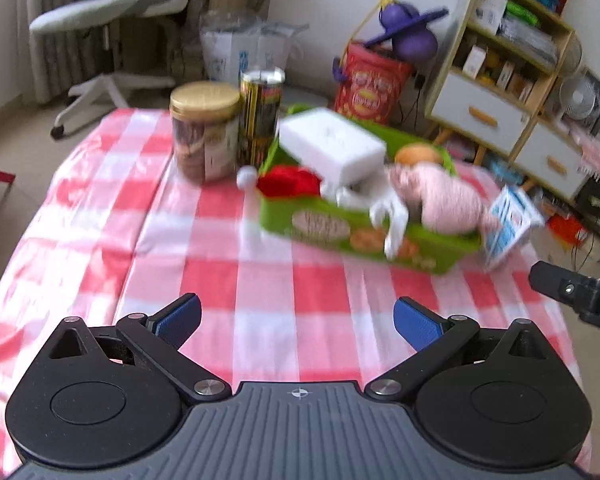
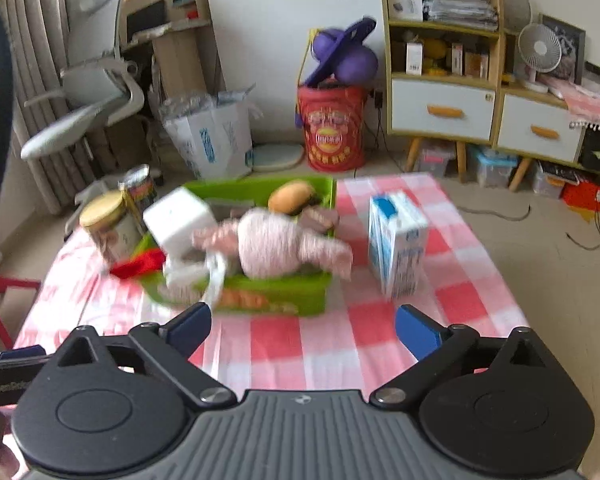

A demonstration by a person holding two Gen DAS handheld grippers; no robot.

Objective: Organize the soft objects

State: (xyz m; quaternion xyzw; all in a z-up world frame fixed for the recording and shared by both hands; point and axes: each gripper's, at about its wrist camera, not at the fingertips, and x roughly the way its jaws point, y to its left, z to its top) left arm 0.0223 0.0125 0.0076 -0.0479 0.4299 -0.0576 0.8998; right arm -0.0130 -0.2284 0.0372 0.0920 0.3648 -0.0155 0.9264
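A green basket stands on the red-checked tablecloth. In it lie a pink plush toy, a white sponge block, a red soft item with a white pompom, a burger toy and a white piece hanging over the front wall. My left gripper is open and empty, short of the basket. My right gripper is open and empty, just in front of the basket.
A gold-lidded jar and a dark can stand left of the basket. A blue-white carton stands to its right. The right gripper's body shows at the table's right edge. Chair, shelves and a red bin stand behind.
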